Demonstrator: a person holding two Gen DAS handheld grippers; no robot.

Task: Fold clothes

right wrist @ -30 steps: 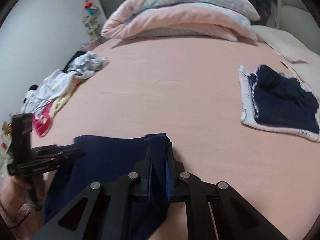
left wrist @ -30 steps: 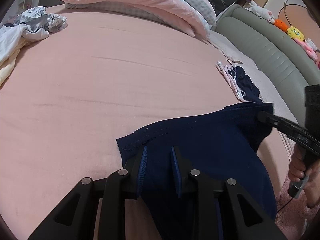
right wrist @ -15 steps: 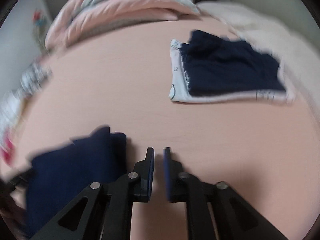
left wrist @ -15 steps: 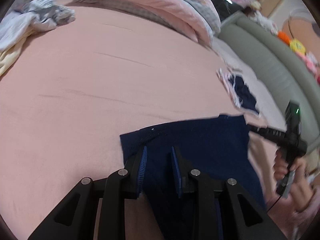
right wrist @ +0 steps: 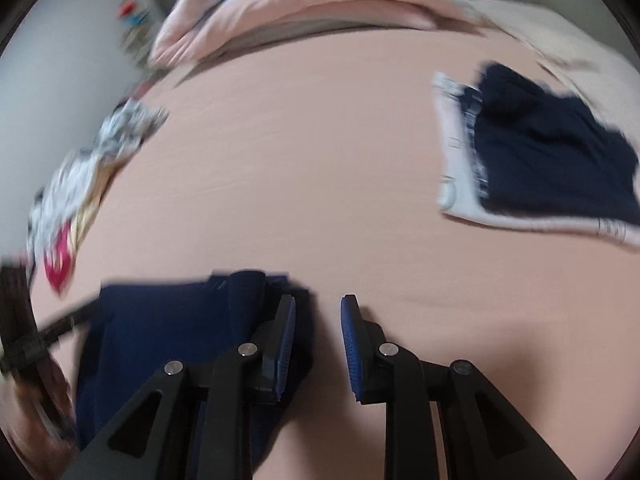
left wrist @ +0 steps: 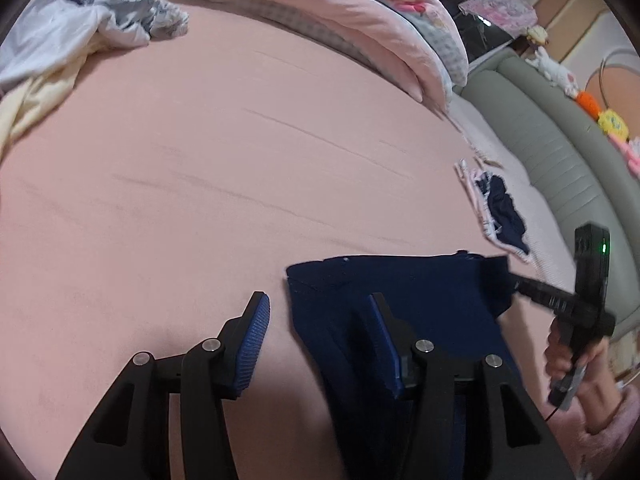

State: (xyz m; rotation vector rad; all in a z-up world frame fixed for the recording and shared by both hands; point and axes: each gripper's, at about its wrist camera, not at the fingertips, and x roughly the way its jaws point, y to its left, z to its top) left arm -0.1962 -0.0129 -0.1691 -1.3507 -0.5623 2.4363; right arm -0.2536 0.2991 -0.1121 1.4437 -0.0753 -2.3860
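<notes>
Left wrist: navy garment (left wrist: 400, 296) lies seemingly folded, flat on bed (left wrist: 200, 200).

Pink bed sheet (left wrist: 200, 168) fills view; folded quilts (left wrist: 340, 12) at 12 o'clock, grey-green padded headboard (left wrist: 560, 152) w/ plush toys (left wrist: 608, 120) at 2

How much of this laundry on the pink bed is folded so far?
Done: a folded stack, dark navy piece on a pale printed one, lies at the right. In hand: the navy blue garment near the bed's front edge; the left gripper and right gripper are opening, neither pinching it. Left: the crumpled heap of white and yellow clothes at the far left.
</notes>
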